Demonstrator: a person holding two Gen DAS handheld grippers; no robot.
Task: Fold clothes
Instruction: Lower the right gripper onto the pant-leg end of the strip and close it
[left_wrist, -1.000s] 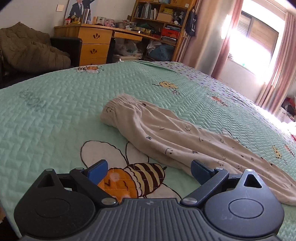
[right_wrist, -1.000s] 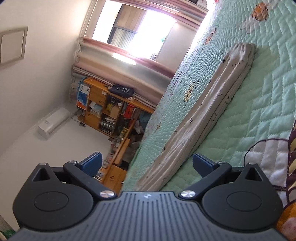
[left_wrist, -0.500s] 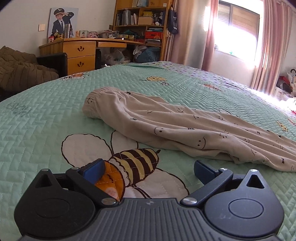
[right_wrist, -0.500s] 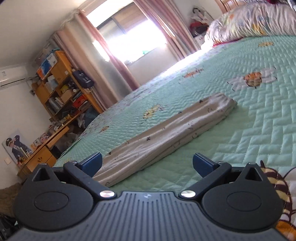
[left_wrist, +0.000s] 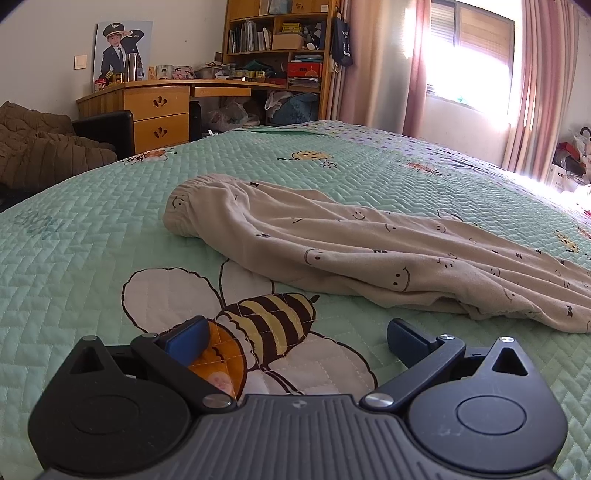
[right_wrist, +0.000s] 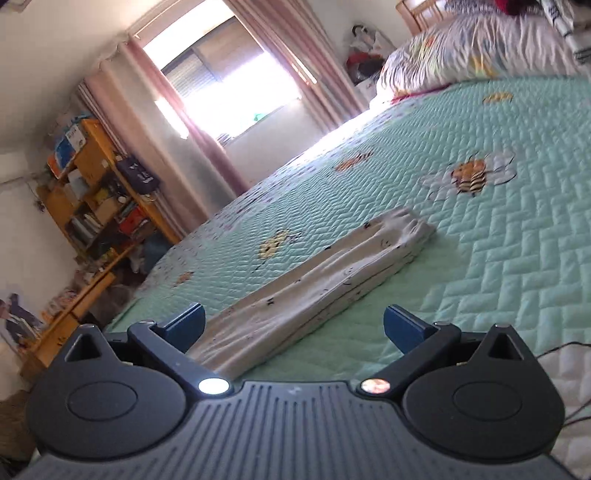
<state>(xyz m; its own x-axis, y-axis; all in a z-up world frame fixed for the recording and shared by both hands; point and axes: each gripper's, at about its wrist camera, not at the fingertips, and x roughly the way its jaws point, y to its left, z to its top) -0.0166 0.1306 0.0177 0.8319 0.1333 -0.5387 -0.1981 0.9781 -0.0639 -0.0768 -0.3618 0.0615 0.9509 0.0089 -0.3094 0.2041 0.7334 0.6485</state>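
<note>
Beige trousers printed with small smiley faces lie stretched along a green quilted bed, waistband towards the desk. The left tool hovers over a bee picture, its jaws spread wide with nothing between them. The right tool is likewise spread wide and grips nothing, with the trousers lying just ahead of it.

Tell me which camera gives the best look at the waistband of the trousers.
The left wrist view. The gathered waistband of the beige trousers faces that camera, unobstructed, on the green quilt. The right wrist view shows the trousers lengthwise with the cuffs at the far end; the waistband isn't visible.
</note>
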